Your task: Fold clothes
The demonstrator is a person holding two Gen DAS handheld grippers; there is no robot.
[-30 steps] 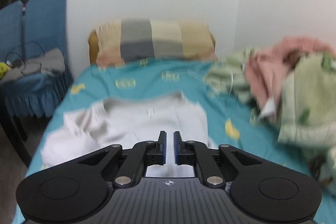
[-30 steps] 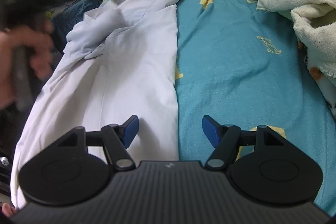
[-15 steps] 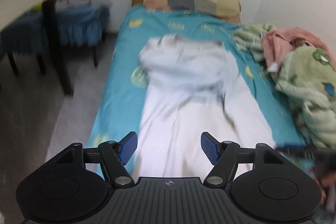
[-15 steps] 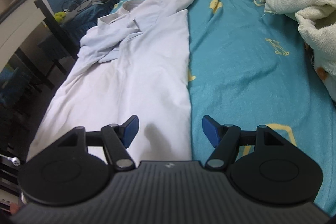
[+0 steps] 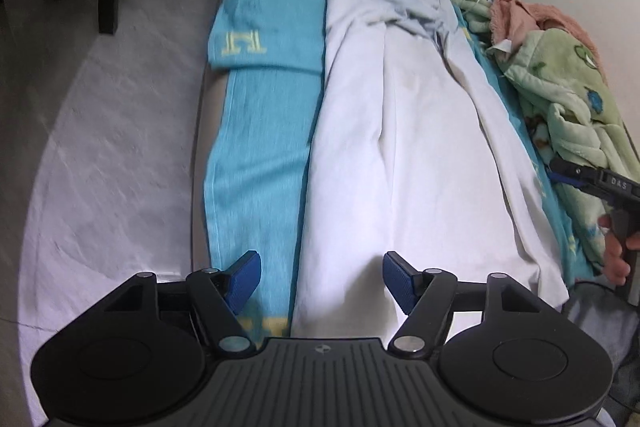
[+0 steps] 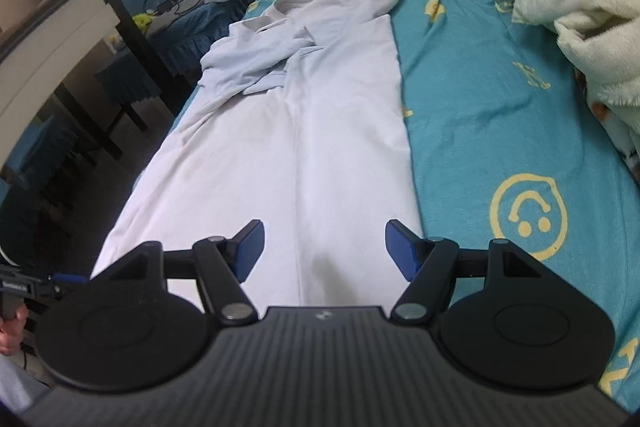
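A long white garment [image 5: 400, 131], smooth woven cloth with one lengthwise crease and a bunched sleeve at the top of the frame, lies flat on the teal terry bedsheet [image 5: 256, 147]. Left gripper [image 5: 322, 281], bottom centre: jaws just opened, slightly narrowed since, empty above the hem. Right gripper [image 6: 324, 249]: jaws spread, empty. Fleecy green blanket [image 5: 568, 95] at right.

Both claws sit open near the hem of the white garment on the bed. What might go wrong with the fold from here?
1. The left sleeve is bunched across the white garment; folding now may trap that lump.
2. The left claw straddles the garment's edge and the sheet, so it might pinch both.
3. The garment's left side lies at the bed edge and could slip off.
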